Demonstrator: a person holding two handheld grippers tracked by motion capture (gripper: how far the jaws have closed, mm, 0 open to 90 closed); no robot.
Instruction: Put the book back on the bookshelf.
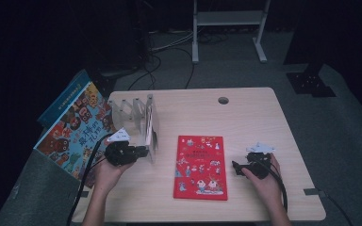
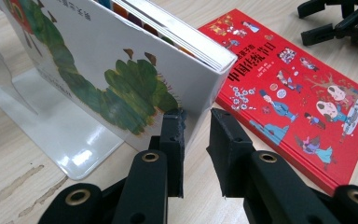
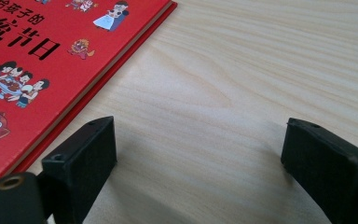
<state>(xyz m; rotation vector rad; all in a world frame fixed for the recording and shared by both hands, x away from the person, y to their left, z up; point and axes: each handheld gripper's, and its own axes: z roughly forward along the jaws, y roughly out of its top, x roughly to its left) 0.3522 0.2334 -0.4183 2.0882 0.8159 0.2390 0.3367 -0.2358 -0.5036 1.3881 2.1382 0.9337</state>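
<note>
A white picture book with a green caterpillar [image 2: 121, 79] stands upright in a clear slotted book rack [image 1: 134, 115] at the table's left. My left gripper [image 2: 196, 122] has its jaws nearly together, pinching the book's lower corner by the spine; in the high view the left gripper [image 1: 143, 151] points right at the rack's front end. A red picture book [image 1: 201, 165] lies flat mid-table, and the same red book [image 2: 298, 93] shows behind the caterpillar book. My right gripper [image 3: 198, 154] rests on bare wood just right of the red book [image 3: 37, 56], jaws wide apart and empty; it also appears as the right gripper [image 1: 237, 167].
Large colourful picture books [image 1: 73, 129] lean off the table's left edge. A round cable hole [image 1: 223, 100] sits near the far edge. A white frame [image 1: 228, 21] and cables lie on the floor beyond. Bare tabletop [image 1: 259, 117] stretches to the right.
</note>
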